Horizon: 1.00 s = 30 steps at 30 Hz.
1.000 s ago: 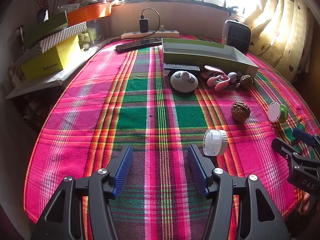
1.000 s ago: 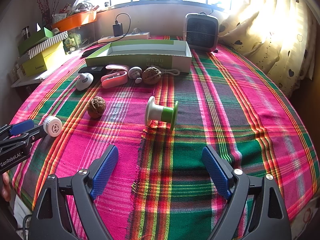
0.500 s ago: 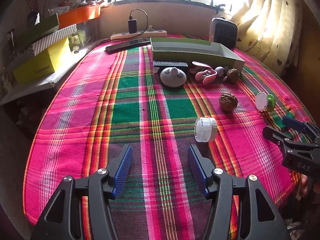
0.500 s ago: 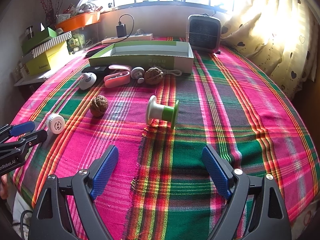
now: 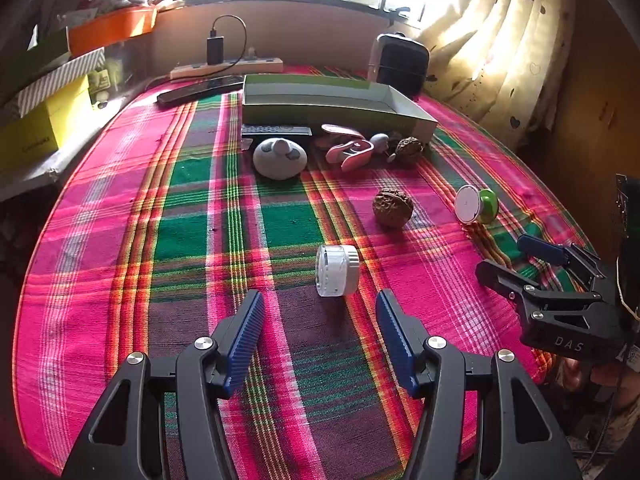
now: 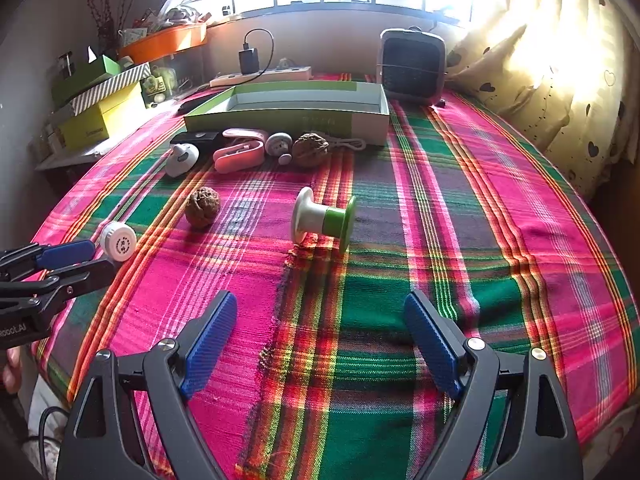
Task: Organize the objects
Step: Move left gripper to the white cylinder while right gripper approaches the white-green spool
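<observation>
Green open box (image 6: 288, 114) stands at the far side of the bench (image 6: 460, 240), long wall toward the cameras; its visible interior shows a pale floor, contents not discernible.

Just in front of that wall, in a row: a black flat device (image 5: 276, 130), a grey rounded gadget (image 5: 279, 158), a pink clip-like item (image 6: 240, 152), a small grey mushroom-shaped piece (image 6: 279, 143), a walnut (image 6: 310, 149) and a white cord (image 6: 350, 145).

Nearer, well apart from the box: a second walnut (image 6: 202, 211), a white-and-green spool (image 6: 324, 220) lying on its side, and a small white jar (image 5: 337, 270) also on its side.

Left tool (image 5: 320, 320): fingers spread, holding nothing, the jar just ahead of the gap. Right tool (image 6: 320, 324): fingers spread wide, holding nothing, the spool ahead of it and apart.

Bench covered by a pink, green and red plaid cloth (image 5: 192, 208). Beyond: power strip (image 6: 262, 76) with a charger plugged in, small heater (image 6: 412, 66), stacked boxes (image 6: 100, 108) at left, orange tray (image 6: 164, 46), heart-print curtain (image 6: 560, 60), bright window.
</observation>
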### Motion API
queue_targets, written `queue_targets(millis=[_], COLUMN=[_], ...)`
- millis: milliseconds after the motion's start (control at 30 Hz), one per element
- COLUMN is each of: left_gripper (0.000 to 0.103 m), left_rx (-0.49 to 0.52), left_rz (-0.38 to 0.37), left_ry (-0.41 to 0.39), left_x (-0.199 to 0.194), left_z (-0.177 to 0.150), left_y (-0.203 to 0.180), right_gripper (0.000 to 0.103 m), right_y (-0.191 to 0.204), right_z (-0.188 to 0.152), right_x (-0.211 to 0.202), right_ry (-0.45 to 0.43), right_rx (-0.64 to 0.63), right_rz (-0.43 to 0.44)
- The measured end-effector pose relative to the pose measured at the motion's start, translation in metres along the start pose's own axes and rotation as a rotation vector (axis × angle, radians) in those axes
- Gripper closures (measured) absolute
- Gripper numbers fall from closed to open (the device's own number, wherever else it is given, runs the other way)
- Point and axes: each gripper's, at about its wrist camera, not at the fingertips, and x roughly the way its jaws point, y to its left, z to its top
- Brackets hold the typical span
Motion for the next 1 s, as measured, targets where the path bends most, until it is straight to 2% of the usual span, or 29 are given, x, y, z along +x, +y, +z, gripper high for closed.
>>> queue_targets(millis=[267,567,833,1000], left_gripper=[0.047,0.047,0.054,0.063], left_rx=[0.018,0.026,0.019,0.014], left_rz=[0.019,0.043,0.072,0.082], left_ry=[0.005,0.01,0.01,0.01], left_x=[0.01,0.014,0.016,0.016], left_z=[0.01,0.013,0.015,0.017], left_y=[-0.005,-0.004,-0.004,-0.003], right_gripper=[0.018,0.02,0.023,0.031], right_y=[-0.007,-0.006,-0.004,-0.006], right_z=[0.013,0.027,0.033,0.034], right_x=[0.008,0.018,0.023,0.027], right_ry=[0.012,0.009,0.014,0.023], right_rx=[0.046,0.039,0.05,0.066], right_rz=[0.009,0.001,0.005,-0.001])
